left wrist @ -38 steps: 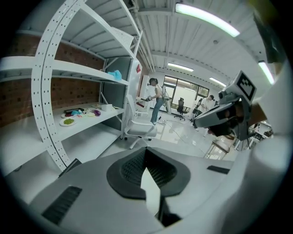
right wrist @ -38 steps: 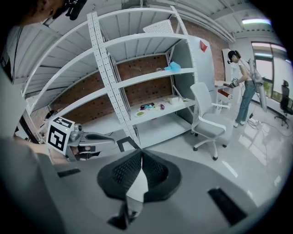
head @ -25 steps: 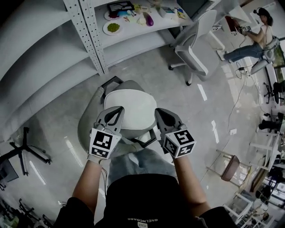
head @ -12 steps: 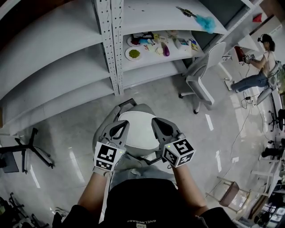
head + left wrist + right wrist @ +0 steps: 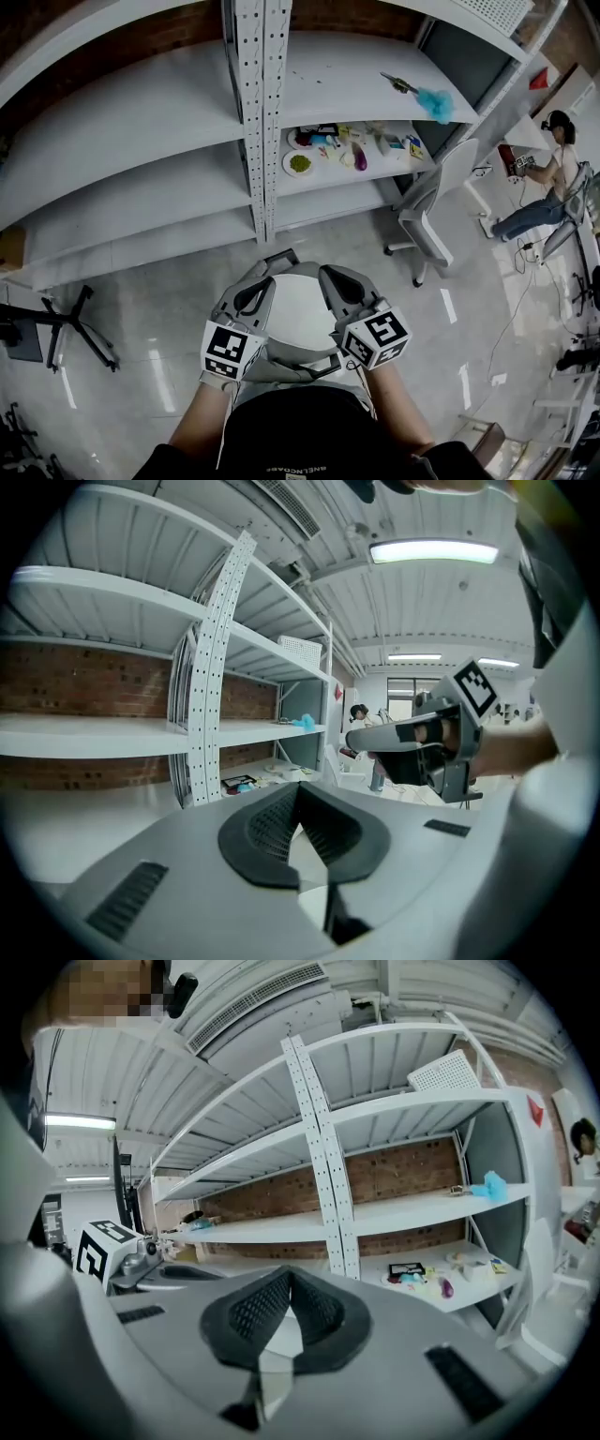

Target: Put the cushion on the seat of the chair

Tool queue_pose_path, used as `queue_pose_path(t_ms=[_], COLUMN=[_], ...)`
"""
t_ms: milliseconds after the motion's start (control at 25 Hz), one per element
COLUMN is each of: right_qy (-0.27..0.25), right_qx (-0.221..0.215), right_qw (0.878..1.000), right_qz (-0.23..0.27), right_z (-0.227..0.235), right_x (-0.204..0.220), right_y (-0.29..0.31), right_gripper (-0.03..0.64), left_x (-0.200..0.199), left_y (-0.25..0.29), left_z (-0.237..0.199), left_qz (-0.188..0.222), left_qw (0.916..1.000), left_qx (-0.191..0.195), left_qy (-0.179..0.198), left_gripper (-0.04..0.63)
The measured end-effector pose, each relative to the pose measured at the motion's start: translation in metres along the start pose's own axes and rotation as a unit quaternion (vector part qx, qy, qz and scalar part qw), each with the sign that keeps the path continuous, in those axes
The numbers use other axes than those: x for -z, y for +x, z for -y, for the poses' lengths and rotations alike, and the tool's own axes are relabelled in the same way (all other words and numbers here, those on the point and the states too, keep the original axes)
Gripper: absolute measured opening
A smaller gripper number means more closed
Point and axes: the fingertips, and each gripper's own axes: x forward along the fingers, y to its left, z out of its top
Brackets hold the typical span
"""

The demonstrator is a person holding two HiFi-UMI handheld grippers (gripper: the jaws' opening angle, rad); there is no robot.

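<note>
The white cushion (image 5: 298, 314) lies on the seat of the grey chair (image 5: 284, 268), right in front of me in the head view. My left gripper (image 5: 266, 281) hovers over the cushion's left side and my right gripper (image 5: 324, 273) over its right side. Both point forward, toward the shelves. The left gripper (image 5: 298, 790) shows its jaws shut, with nothing between the pads. The right gripper (image 5: 287, 1275) is likewise shut and empty. Only a white patch of cushion shows below each pair of jaws.
A white shelving rack (image 5: 260, 122) stands just behind the chair. Its lower shelf holds plates and toy food (image 5: 328, 150), and a blue duster (image 5: 433, 101) lies higher up. A white office chair (image 5: 427, 211) stands to the right, a seated person (image 5: 553, 183) is far right, and a black stand base (image 5: 56, 323) is on the left.
Both grippers have risen off the cushion's near edge and now point more level. The head view has tilted up to take in more shelving. The cushion stays on the seat.
</note>
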Motion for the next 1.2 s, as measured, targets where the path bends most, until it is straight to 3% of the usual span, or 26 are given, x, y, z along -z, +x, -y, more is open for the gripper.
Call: queue_pose_path(t_ms=[680, 1000, 1200], right_qy=[-0.066, -0.078, -0.099], right_qx=[-0.029, -0.04, -0.023], right_qw=[0.996, 0.994, 0.992], right_qz=[0.057, 0.07, 0.068], right_z=[-0.012, -0.021, -0.019], right_x=[-0.074, -0.084, -0.085], right_y=[-0.019, -0.021, -0.023], right_gripper=[0.009, 0.009, 0.008], left_x=[-0.076, -0.083, -0.082], left_y=[-0.032, -0.042, -0.044], left_z=[0.004, -0.001, -0.001], left_qz=[0.073, 0.083, 0.085], left_qw=[0.9965, 0.9948, 0.9945], left_qx=[-0.036, -0.054, -0.059], left_qy=[0.019, 0.023, 0.021], left_gripper=[0.011, 0.011, 0.011])
